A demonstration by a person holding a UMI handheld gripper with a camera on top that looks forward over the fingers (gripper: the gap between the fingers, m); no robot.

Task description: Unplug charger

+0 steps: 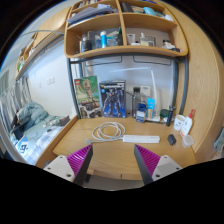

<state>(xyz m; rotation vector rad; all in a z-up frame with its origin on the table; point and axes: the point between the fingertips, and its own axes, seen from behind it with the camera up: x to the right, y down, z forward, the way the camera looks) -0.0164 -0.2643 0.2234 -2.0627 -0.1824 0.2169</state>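
Nearest, the hand-held gripper (113, 160): two fingers with magenta pads (82, 158), spread apart, nothing between them, held above the near edge of the tabletop (70, 140).

Next, just ahead of the fingers and a little to the left: a coiled white cable (108, 130) lying flat on the tabletop. This looks like the charger lead. Whether its plug end is seated in a socket cannot be told.

Beside it, ahead and slightly right: a white power strip (141, 139), long axis running left to right across the fingers' line of approach. Judged the likely place where the charger plugs in. The coming move would turn on this: the strip and cable lie forward of the open fingers, well apart from them, so the hand-held gripper must travel ahead and down before closing on any plug.

Further right: a dark mouse (171, 140) and a white bottle (183, 124).

Beyond, against the back of the desk: picture boxes (100, 97) standing upright.

Farthest, above: shelf (120, 50) with small items. Off to the left, a bed (30, 125) with crumpled cloth.
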